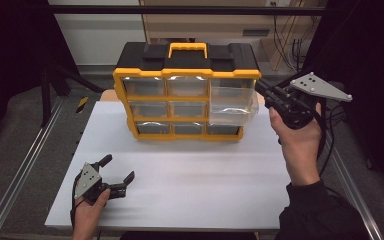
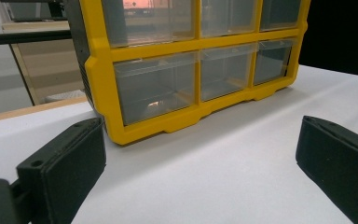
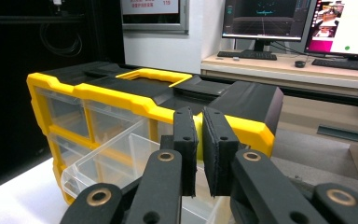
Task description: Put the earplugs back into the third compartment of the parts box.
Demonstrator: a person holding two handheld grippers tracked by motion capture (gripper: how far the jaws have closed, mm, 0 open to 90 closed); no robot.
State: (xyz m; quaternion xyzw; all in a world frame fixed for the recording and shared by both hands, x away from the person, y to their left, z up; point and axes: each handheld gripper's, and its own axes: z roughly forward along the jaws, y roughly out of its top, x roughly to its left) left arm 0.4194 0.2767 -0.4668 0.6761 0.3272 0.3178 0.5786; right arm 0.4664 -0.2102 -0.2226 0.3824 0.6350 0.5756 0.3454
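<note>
Clear plastic, the pulled-out drawer (image 1: 232, 106) jutted from the upper right bay of the yellow-and-black organiser (image 1: 186, 90), lying just ahead of and slightly below the right gripper (image 1: 263, 89), its long axis running straight out of the cabinet front. That gripper's jaws were all but closed beside the drawer's outer corner; whether they pinched its edge could not be told. The left gripper (image 1: 118, 169) rested well apart, jaws wide and empty.
</note>
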